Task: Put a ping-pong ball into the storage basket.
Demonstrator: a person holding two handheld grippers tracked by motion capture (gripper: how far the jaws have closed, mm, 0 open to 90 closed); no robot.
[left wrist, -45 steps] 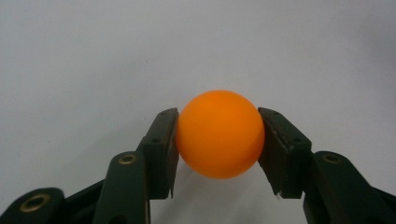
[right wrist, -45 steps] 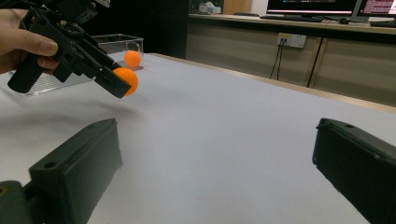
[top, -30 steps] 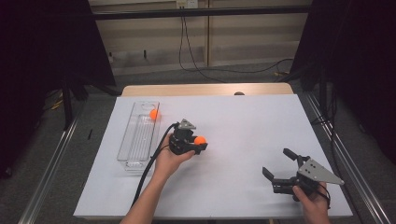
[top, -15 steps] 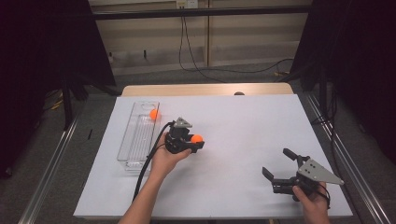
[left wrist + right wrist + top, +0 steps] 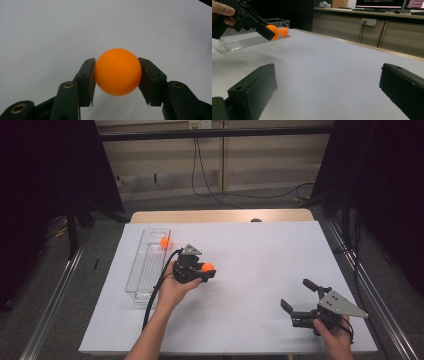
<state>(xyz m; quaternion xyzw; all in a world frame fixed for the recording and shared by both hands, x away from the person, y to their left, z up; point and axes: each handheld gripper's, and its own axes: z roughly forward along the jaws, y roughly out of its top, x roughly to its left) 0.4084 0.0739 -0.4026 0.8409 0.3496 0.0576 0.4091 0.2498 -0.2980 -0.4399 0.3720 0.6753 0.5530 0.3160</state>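
Two orange balls: left gripper (image 5: 206,270) clamped on ball (image 5: 208,267), now shifted closer to clear tray (image 5: 142,285) holding second ball (image 5: 165,242); drop-in likely next. Right gripper (image 5: 299,301) apart, idle on bench (image 5: 260,270).

a white-covered table (image 5: 250,270) carries a clear plastic tray (image 5: 145,270) near its left edge, just beside the bare middle.

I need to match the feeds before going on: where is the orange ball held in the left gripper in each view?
High view: the held orange ball sits left of centre, at the left gripper tip, right of the clear tray.
Left gripper view: the ball is central, clamped between both jaws.
Right gripper view: the ball is upper left, before the tray.
Shared landmark: the white table cover.
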